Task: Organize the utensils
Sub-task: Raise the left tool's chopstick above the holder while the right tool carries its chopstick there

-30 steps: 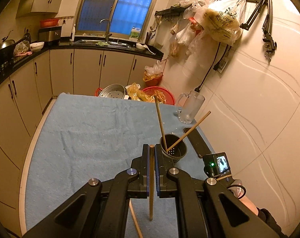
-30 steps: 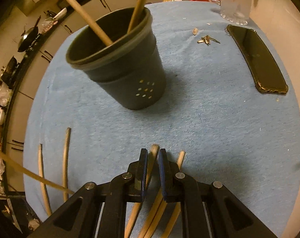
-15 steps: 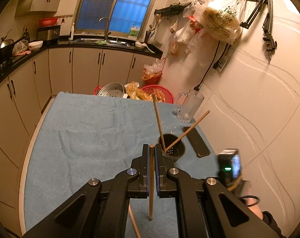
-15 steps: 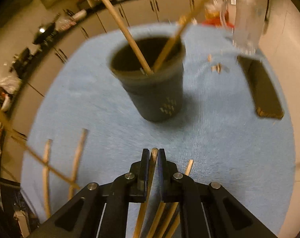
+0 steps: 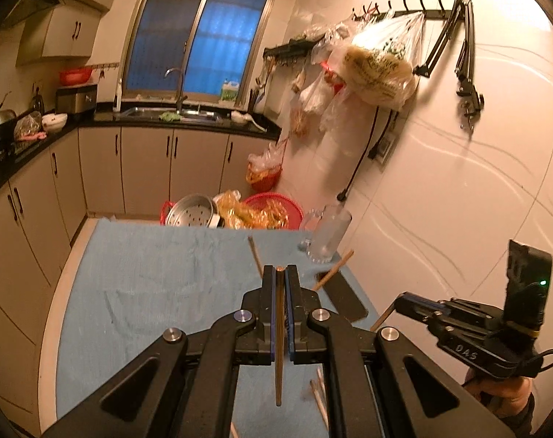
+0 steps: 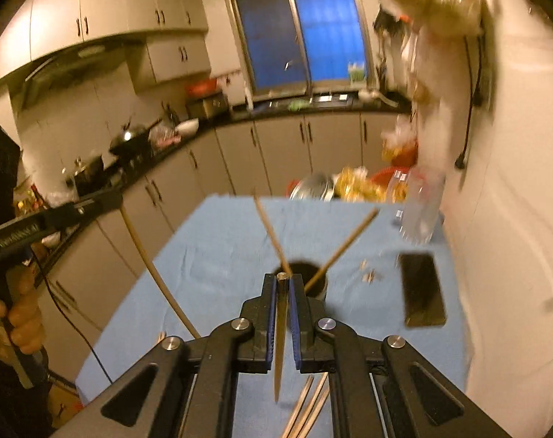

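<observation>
My left gripper [image 5: 280,273] is shut on a wooden chopstick [image 5: 278,346] that hangs down between the pads. My right gripper [image 6: 283,281] is shut on another chopstick [image 6: 279,346], lifted above the blue cloth. A dark utensil cup [image 6: 315,277] stands just past the right fingertips with two chopsticks [image 6: 342,248] leaning out of it. In the left wrist view the cup is hidden behind my fingers; only its two chopsticks [image 5: 333,273] show. Loose chopsticks [image 6: 309,405] lie on the cloth below the right gripper. The right gripper also shows in the left wrist view [image 5: 404,301].
A black phone [image 6: 420,294] lies on the blue cloth [image 6: 221,255] right of the cup. A glass mug [image 5: 327,235] stands at the far right corner by the wall. Small scraps [image 6: 367,273] lie near the phone. Baskets and a steel pot [image 5: 190,215] sit beyond the table's far edge.
My right gripper closed on a chopstick from the pile and lifted it, tilting up from the cloth. My left gripper rose and tilted with its chopstick.
</observation>
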Demonstrator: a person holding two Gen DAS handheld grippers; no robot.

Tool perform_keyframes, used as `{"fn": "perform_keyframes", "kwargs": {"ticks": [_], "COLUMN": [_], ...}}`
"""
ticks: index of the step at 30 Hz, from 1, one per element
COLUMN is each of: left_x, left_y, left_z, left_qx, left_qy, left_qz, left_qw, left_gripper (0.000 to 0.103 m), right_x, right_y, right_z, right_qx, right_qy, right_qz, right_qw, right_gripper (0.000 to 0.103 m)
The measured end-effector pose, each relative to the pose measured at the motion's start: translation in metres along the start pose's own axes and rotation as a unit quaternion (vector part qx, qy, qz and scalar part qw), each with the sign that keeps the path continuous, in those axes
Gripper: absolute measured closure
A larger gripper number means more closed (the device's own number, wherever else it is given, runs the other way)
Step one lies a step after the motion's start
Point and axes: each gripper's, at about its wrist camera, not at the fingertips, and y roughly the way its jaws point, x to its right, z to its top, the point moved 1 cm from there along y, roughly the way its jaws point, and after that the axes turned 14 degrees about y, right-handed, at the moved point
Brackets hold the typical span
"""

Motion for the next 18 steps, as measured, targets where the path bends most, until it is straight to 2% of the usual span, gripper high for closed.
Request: {"fn": "perform_keyframes", "kwargs": {"ticks": [4, 11, 18], "left_x": [0.000, -0.009, -0.011], "left_y": [0.002, 0.018, 0.051], "left_z": [0.019, 0.047, 0.049], "left_qx": [0.018, 0.044, 0.045], "left_qy": [0.000, -0.021, -0.037], "left_qz": [0.008, 0.023, 0.015], "left_qw": [0.9998, 0.9986, 0.9982], "left_gripper": [0.098, 0.098, 0.098], "right_x": [-0.008, -0.024, -0.025], "right_y": [-0.017, -0.036, -0.031], "right_z": [0.029, 0.079, 0.098], "right_qx": [0.037, 0.071, 0.083], "right_qy": [-0.001, -0.005, 0.000], "right_qz": [-0.004, -0.014, -0.014], "right_qw": [0.999, 0.997, 0.996], "right_gripper": [0.095, 0.095, 0.095]}}
